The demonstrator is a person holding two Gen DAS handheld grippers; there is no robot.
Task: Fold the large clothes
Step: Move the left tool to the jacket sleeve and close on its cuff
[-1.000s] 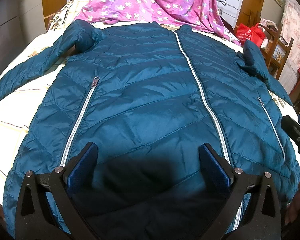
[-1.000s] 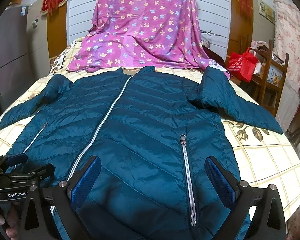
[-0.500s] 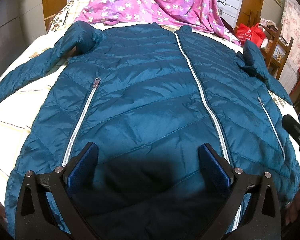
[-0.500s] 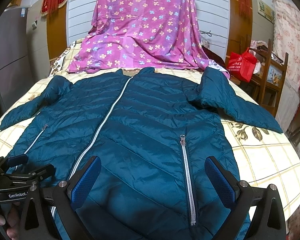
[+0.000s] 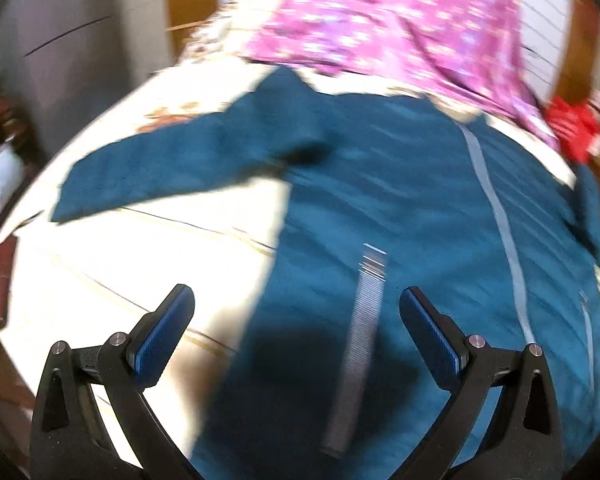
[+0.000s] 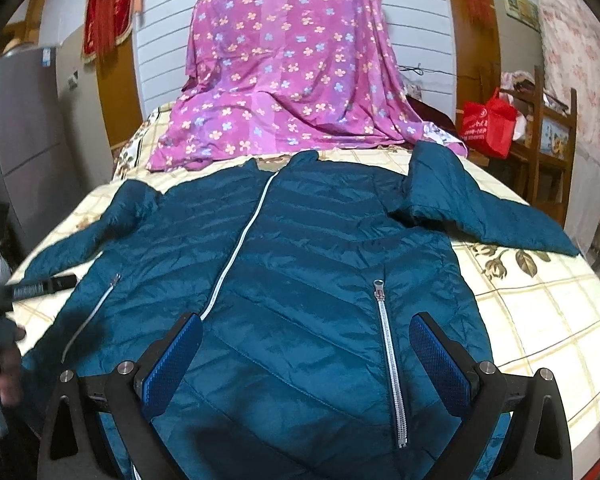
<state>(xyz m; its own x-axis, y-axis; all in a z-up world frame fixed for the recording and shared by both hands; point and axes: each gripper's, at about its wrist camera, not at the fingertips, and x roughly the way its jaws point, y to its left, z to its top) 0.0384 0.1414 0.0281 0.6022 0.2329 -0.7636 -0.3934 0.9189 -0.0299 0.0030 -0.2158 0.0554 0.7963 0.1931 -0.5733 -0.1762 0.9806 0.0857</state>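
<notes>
Jacket (image 6: pixel 308 264) sharp from right, blurred from left

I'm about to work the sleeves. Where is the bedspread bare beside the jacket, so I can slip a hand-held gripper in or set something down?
Bare bedspread lies right of the jacket, below its outstretched right-side sleeve. In the blurred left wrist view, another bare patch sits under the other sleeve, beside the jacket's side. The far end is crowded by the purple floral sheet.

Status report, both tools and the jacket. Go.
Left tool open, empty. Right tool open, empty. Jacket flat on bed, unfolded. Nothing in the way.
</notes>
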